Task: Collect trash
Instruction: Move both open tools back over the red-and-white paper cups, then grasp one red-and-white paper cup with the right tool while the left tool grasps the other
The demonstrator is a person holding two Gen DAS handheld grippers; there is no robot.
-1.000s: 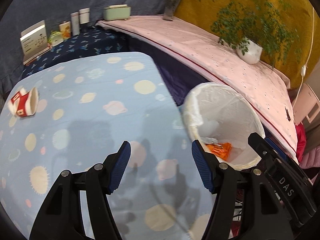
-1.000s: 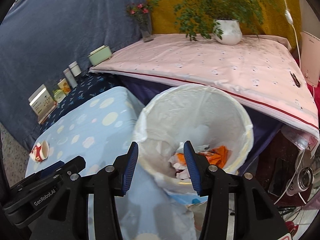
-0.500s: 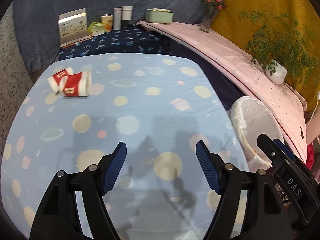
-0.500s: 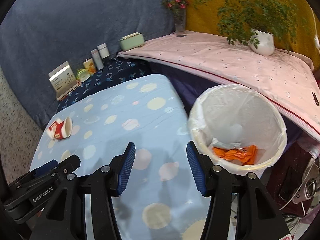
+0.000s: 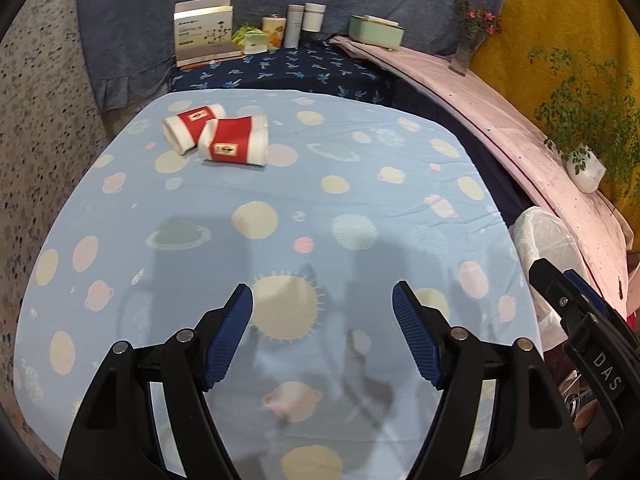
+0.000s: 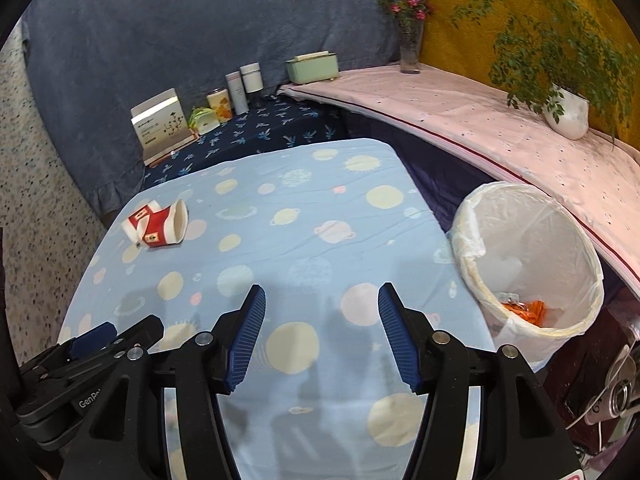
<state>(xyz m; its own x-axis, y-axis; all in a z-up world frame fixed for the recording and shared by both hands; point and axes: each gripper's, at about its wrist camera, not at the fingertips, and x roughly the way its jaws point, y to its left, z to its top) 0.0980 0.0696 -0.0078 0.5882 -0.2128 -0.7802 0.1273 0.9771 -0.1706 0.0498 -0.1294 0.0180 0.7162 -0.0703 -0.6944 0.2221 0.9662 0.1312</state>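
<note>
- left gripper (image 5: pixel 322 340): jaws spread, nothing between them, hanging over the near half of the blue planet-print table (image 5: pixel 360 184)
- right gripper (image 6: pixel 322 338): jaws have just been opening, nothing in them
- two red-and-white paper cups (image 5: pixel 234 140) lie tipped over, touching, near the table's far left edge
- lined trash bin (image 6: pixel 528 264) sits just off the table's right edge, orange scraps inside

Left gripper (image 5: pixel 322 338): black plastic frame, 2 ribbed blue pads (image 5: pixel 228 340), silver pivot screws. Right gripper (image 6: pixel 322 340): same build, blue ribbed pads (image 6: pixel 398 340), white "DAS" lettering; "GenRo…" lettering on the left one's side.
</note>
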